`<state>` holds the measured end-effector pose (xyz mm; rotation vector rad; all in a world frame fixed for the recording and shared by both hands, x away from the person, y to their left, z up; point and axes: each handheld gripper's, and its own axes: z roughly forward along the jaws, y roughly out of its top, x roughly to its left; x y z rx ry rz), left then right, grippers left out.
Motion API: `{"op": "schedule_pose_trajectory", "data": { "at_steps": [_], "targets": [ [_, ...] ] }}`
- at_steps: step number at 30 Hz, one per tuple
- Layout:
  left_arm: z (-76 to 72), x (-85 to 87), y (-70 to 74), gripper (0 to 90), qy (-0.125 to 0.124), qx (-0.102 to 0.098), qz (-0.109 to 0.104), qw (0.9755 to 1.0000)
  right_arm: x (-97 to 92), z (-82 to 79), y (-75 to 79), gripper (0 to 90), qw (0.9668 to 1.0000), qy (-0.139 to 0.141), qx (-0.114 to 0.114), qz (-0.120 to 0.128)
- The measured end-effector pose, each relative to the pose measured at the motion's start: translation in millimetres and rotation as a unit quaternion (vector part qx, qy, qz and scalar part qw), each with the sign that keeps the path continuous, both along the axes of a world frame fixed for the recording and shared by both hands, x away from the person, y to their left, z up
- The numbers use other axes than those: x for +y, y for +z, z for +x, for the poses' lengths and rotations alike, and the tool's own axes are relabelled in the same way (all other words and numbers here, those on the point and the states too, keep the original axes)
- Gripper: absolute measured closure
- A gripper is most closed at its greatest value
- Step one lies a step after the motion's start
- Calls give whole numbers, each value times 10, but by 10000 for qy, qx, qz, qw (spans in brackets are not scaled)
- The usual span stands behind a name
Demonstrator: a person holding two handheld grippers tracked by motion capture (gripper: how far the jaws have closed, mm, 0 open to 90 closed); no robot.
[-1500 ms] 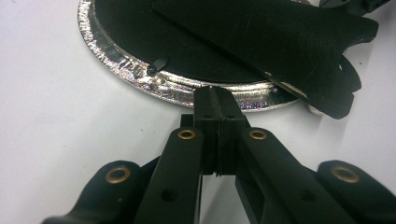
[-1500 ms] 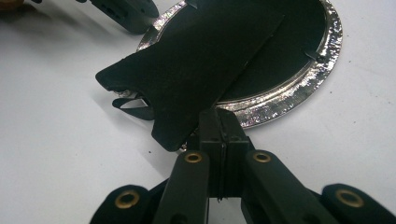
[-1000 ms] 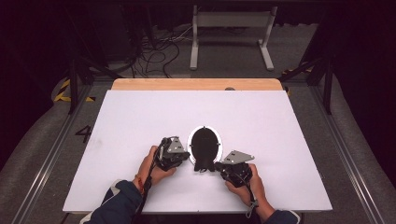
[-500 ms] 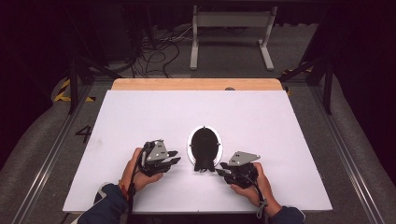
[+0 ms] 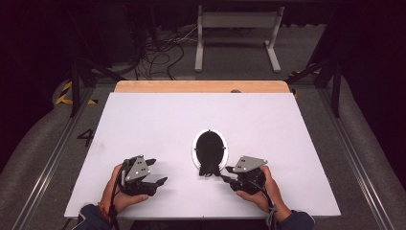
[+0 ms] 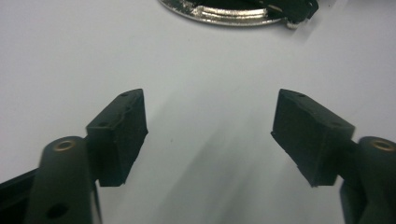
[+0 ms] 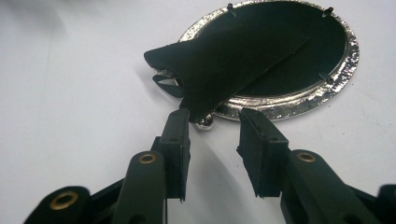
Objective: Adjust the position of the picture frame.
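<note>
Right gripper view: oval silver frame [image 7: 299, 100] face-down on white table [image 5: 143, 120], black easel stand [image 7: 224, 60] raised. Right gripper [image 7: 212, 140] half-open at stand's tip (pads not pressing). Left gripper [image 5: 155, 173] wide, empty, well apart. Risk: unbraced frame may slide if nudged.

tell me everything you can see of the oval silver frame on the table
The oval frame lies back-up on the white table, near its front middle. Its rim is shiny, hammered-looking silver metal; the back is matte black, held by small tabs, with a black easel flap lifted off it. A small silver ball foot sits at its near edge. The right claw is right at that edge, jaws apart.
</note>
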<state>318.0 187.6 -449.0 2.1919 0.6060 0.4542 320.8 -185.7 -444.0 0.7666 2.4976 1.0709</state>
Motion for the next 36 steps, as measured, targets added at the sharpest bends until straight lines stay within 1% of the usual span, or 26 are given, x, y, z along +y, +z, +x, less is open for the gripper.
{"op": "schedule_pose_trajectory", "data": {
  "at_steps": [2,4,6,7,8,10,11,12,13,15,16,18,19,22,23,24,27,29,31,34,36],
  "targets": [
    [-44,73,-11,200,89,-28,-36,9999,11,-6,-5,651,10000,54,46,-37],
    [-87,156,-29,178,196,5,-130,9997,29,-6,-18,667,9999,52,83,-129],
    [-126,234,-51,172,274,29,-181,9995,52,-10,-31,673,9997,83,135,-168],
    [-145,259,-58,168,302,54,-233,9993,63,-12,-35,677,9997,110,139,-186],
    [-145,259,-58,168,302,54,-233,9993,70,-13,-39,681,9996,127,149,-211],
    [-179,321,-62,168,352,56,-287,9990,82,-15,-45,687,9995,129,191,-225],
    [-191,338,-60,167,367,62,-310,9988,90,-14,-52,695,9994,144,196,-258],
    [-190,355,-58,167,328,56,-333,9989,99,-15,-60,701,9992,144,206,-311],
    [-184,357,-59,166,362,72,-343,9987,117,-14,-77,712,9990,100,228,-383],
    [-179,348,-64,167,363,96,-338,9987,121,-12,-80,714,9989,87,224,-399],
    [-172,336,-74,167,309,96,-326,9989,125,-4,-79,714,9989,67,222,-398],
    [-173,315,-85,167,285,102,-238,9993,140,10,-79,715,9990,5,217,-403],
    [-178,306,-90,167,278,152,-238,9992,145,17,-82,717,9990,-3,234,-385],
    [-181,302,-97,158,290,164,-176,9993,164,41,-89,716,9990,-55,296,-323],
    [-181,306,-95,158,302,157,-177,9993,166,55,-91,713,9989,-77,355,-280],
    [-178,310,-96,157,307,169,-214,9992,167,63,-91,712,9989,-95,380,-263],
    [-167,312,-100,154,330,192,-204,9991,181,75,-93,703,9988,-159,416,-226],
    [-158,310,-103,153,299,205,-233,9991,197,86,-91,691,9985,-219,453,-208],
    [-158,305,-98,153,295,196,-264,9990,223,92,-97,677,9984,-295,457,-168],
    [-160,306,-91,148,292,206,-301,9989,237,100,-98,678,9984,-303,453,-154],
    [-153,309,-91,147,241,219,-338,9989,216,117,-109,678,9981,-323,530,-6]
  ]
}}
